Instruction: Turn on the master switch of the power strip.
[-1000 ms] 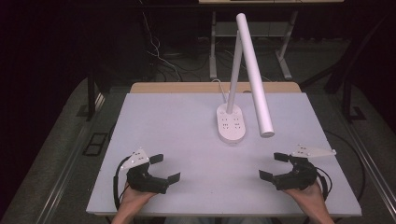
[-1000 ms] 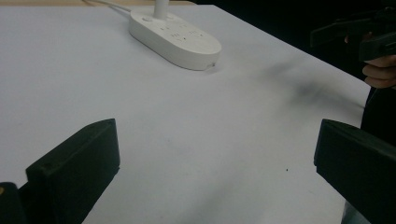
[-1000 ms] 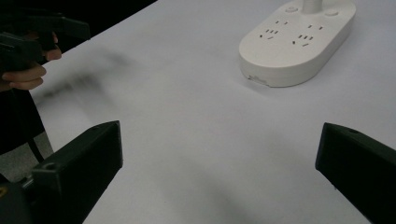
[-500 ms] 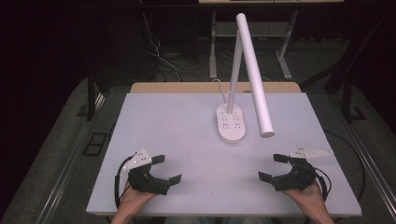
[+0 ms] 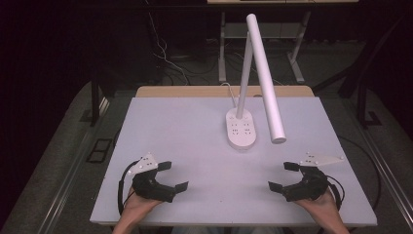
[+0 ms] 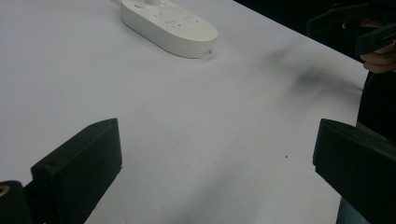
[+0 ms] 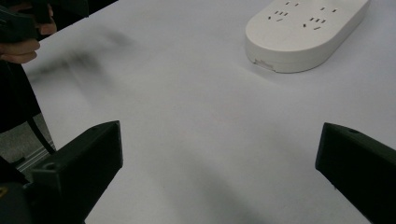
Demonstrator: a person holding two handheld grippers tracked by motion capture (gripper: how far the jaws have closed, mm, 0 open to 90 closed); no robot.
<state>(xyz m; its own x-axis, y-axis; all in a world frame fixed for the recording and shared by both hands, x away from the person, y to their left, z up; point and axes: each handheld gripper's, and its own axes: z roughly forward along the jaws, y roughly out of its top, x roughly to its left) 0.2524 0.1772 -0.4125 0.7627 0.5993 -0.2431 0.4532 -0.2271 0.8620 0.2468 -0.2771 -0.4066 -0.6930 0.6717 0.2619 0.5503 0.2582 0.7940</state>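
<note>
1. My left gripper [image 5: 171, 176] and right gripper [image 5: 285, 176] both gape wide, holding nothing.
2. The lamp [image 5: 241, 127] stands mid-table, well apart.
3. I might bump its long head [image 5: 265, 78] and tip it.

Each hand grips a black tool. The left gripper [image 5: 173, 176] has a chunky black body with two blocky, flat-faced black fingers [image 6: 79, 168], a pale grey three-cornered plate on top and a black cable looping behind it. The right gripper [image 5: 284, 176] is built the same: black body, squared matte fingers [image 7: 77, 170], a pale grey plate on top and a black cable curling at its side. Both forearms are bare, with no sleeves to be seen.
</note>
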